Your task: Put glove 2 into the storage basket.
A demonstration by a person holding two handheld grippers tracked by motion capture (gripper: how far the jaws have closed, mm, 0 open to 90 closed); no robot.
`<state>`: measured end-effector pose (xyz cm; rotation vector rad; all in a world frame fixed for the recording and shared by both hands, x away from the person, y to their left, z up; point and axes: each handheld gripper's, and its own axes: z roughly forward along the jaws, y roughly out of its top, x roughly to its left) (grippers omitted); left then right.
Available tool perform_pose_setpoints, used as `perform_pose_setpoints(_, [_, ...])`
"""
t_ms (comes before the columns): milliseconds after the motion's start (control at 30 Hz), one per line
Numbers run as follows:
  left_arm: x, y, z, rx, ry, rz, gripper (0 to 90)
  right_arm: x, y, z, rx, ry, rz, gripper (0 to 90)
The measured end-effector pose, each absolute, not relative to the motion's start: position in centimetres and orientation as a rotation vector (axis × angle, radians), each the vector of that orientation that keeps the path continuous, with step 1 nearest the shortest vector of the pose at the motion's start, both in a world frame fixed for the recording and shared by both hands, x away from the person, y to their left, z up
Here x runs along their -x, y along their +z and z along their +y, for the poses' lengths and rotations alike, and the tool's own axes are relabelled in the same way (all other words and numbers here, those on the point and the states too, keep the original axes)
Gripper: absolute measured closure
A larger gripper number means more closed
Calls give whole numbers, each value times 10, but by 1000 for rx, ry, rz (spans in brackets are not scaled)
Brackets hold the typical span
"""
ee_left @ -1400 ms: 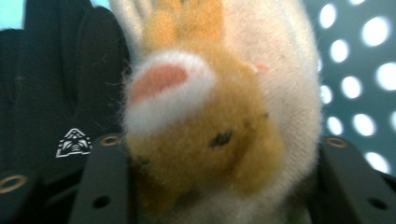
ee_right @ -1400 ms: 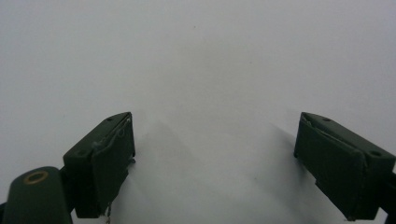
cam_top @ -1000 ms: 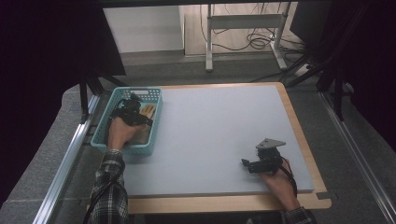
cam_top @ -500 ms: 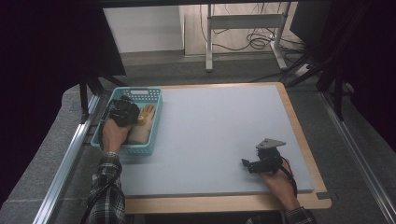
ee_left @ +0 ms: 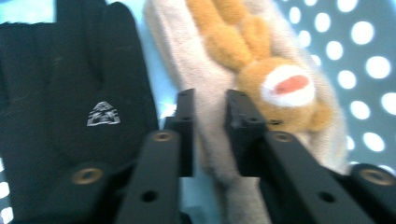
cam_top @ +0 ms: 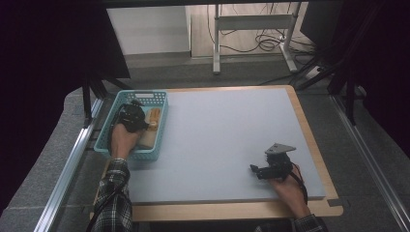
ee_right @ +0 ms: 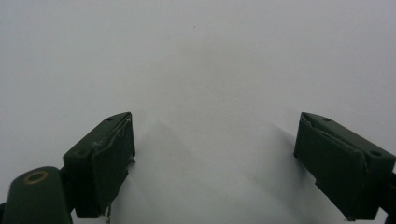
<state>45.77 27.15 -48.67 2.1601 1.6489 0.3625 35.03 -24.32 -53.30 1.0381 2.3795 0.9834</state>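
Observation:
A teal basket (cam_top: 140, 95) stands at the mat's left edge. In it lie a beige plush sock (ee_left: 173, 42) with an orange animal face (ee_left: 285, 86), also seen from above as the sock (cam_top: 153, 118), and a black glove (ee_left: 84, 93) with a white logo beside it. My left gripper (cam_top: 131, 116) reaches down into the basket. Its jaws stand a narrow gap apart with the beige fabric between them, at the left gripper (ee_left: 209, 100). My right gripper (cam_top: 255, 170) rests low over the bare mat near the front right, and the right gripper (ee_right: 215, 140) is wide open with nothing in it.
The grey-blue mat (cam_top: 217, 135) covers most of a wooden tabletop (cam_top: 232, 210). A metal rail (cam_top: 67, 164) runs along the left side. Behind the table stand a desk frame (cam_top: 217, 43) and cables on the floor.
My left hand has shifted slightly left inside the basket and settled over the sock. The right gripper has stayed in place.

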Motion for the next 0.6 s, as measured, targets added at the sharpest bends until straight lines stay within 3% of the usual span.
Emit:
perform_pose_setpoints(67, [-457,-486,276,-2144,391,1662,565,-350,-533,-243,-1038,983,2380,119])
perform_pose_setpoints(267, [-451,-483,286,-2080,427,1658,348,-350,-533,-243,-1040,985,2378,118])
perform_pose_setpoints(600, [-443,-475,296,-2008,430,1614,181,-350,-533,-243,-1041,986,2378,118])
